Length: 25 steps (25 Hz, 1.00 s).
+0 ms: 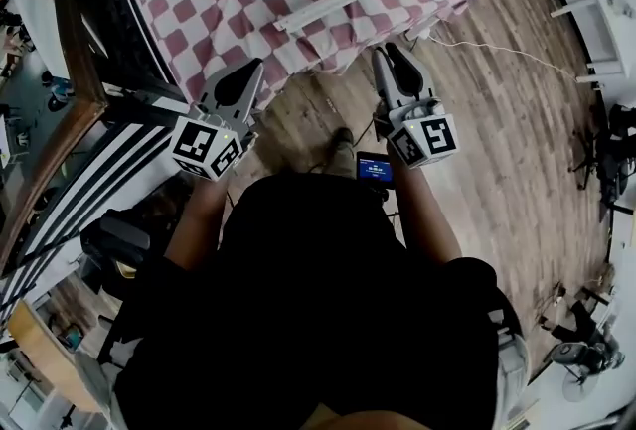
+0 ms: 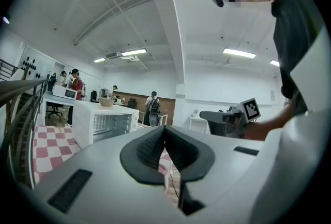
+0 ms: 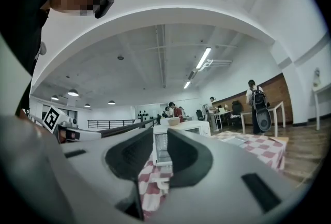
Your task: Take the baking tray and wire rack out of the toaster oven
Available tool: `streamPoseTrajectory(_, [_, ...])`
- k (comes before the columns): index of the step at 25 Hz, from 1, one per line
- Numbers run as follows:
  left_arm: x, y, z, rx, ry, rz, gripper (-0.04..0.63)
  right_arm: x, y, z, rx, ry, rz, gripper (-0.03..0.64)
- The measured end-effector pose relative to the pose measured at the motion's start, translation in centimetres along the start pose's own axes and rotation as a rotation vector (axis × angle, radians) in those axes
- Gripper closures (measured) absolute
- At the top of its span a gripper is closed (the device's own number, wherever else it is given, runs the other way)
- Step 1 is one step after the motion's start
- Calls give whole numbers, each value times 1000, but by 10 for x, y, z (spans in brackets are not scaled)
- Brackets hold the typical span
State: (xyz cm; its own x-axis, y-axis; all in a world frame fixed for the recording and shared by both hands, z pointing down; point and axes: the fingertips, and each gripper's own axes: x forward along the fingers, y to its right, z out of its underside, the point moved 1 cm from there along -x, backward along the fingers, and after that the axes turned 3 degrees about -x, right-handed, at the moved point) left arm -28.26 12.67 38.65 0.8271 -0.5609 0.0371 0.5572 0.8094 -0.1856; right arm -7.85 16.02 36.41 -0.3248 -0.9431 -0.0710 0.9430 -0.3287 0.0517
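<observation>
**A:** Is there any print you can read from where you're standing?

**B:** No words, brands or numbers are legible. The white cube (image 1: 206, 148) on your left gripper (image 1: 248, 72) has square black-and-white coded markers on its faces. They are block patterns, not letters.

**A:** What about your other hand?

**B:** The matching cube (image 1: 425, 139) on your right gripper (image 1: 390, 53) carries the same kind of markers. One of its faces also shows in the left gripper view.

**A:** And the little display below you?

**B:** The small blue-lit screen (image 1: 375, 168) just beside your right forearm shows a few pale lines of writing. They are too small to read.
</observation>
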Motion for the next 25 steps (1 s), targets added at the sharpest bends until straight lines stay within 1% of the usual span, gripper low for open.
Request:
streamPoseTrajectory(2, [-10, 1, 6, -11, -7, 3, 603, -8, -5, 8, 1, -21, 19, 529])
streamPoseTrajectory(6, [-19, 1, 1, -8, 9, 8, 603, -14, -17, 10, -7, -48, 25, 541])
streamPoseTrajectory(11, [-24, 5, 1, 7, 17, 21, 603, -18, -25, 14, -11, -49, 31, 543])
streamPoseTrajectory(15, [-32, 7, 4, 11, 11, 22, 603, -20, -32, 16, -1, -37, 21, 560])
streamPoseTrajectory(17, [-38, 8, 4, 17, 15, 13, 603, -21, -38, 16, 8, -31, 14, 560])
streamPoseTrajectory(22, [-46, 8, 4, 20, 37, -23, 603, -29, -39, 22, 1, -56, 22, 560])
streamPoseTrajectory(25, [-53, 12, 5, 25, 44, -32, 603, -35, -41, 23, 19, -43, 21, 560])
